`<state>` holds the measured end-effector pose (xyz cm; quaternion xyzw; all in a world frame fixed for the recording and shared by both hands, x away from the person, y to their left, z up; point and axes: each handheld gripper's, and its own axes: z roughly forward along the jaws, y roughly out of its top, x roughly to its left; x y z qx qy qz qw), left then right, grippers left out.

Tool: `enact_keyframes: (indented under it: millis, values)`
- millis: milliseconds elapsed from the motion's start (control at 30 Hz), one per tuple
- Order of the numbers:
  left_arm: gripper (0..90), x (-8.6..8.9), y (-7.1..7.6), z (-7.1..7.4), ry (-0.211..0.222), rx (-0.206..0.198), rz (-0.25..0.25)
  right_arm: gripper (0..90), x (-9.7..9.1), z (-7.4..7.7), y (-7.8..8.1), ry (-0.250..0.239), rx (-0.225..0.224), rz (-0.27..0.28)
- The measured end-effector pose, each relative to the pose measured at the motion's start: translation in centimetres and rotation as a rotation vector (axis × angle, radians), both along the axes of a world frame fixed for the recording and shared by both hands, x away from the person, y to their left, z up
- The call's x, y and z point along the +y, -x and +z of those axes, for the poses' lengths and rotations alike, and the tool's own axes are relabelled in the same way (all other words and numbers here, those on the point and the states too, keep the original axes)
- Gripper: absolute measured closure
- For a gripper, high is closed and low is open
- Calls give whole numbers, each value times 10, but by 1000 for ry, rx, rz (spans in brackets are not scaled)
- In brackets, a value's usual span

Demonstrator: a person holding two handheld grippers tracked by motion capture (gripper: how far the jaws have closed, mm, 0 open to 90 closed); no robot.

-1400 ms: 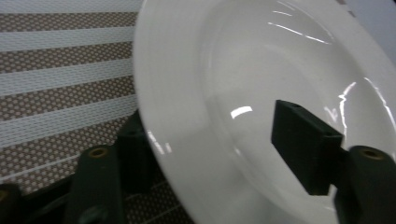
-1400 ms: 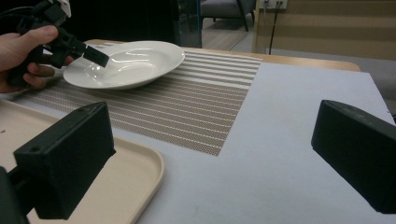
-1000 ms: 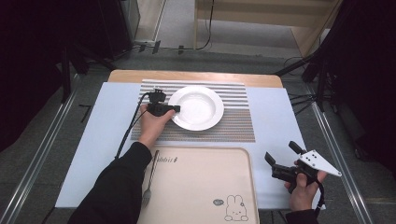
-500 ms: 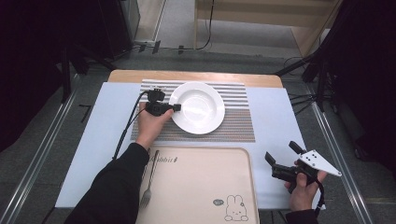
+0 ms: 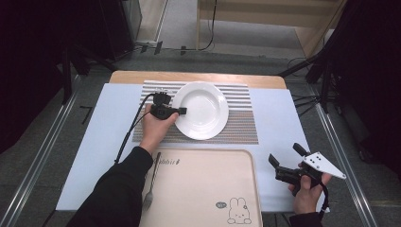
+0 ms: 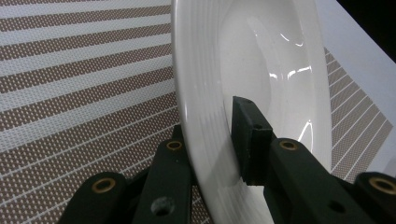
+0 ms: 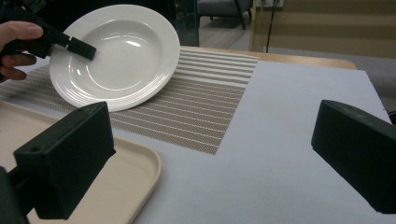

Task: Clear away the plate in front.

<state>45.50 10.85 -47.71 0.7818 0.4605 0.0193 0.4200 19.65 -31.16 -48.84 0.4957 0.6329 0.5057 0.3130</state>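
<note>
We see the left tool (image 5: 181,111) clamped on the near left rim of a white plate (image 5: 203,111), one jaw over the rim's upper face and the other under it. In the right gripper view the plate (image 7: 116,53) stands tilted, its left side raised off the striped mat (image 5: 241,124) while its right edge stays down on it. The mat lies on a pale sheet covering the desk (image 5: 279,118). Nearer to us sits a beige tray (image 5: 203,189) with a fork (image 5: 152,182) along its left edge. Our right tool (image 5: 285,161) hangs to the right of the tray, jaws spread wide and holding nothing.
</note>
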Motion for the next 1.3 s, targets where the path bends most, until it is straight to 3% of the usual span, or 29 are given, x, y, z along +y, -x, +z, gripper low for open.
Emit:
enact_keyframes:
  millis: [67, 233, 367, 767, 1300]
  values:
    - [767, 1, -1, 0, 12, 25, 17, 0, 0, 0, 0, -2, 3, -1]
    - [778, 1, -1, 1, 30, 43, 40, 0, 0, 0, 0, -1, 2, -1]
    - [819, 7, -4, 0, 125, 90, 73, 0, 0, 0, 0, 0, 2, -1]
    - [821, 13, 0, 8, 101, 64, 77, 0, 0, 0, 0, 0, 0, 0]
    - [821, 26, 8, 16, 160, 52, 61, 0, 1, -1, -1, 2, 3, 2]
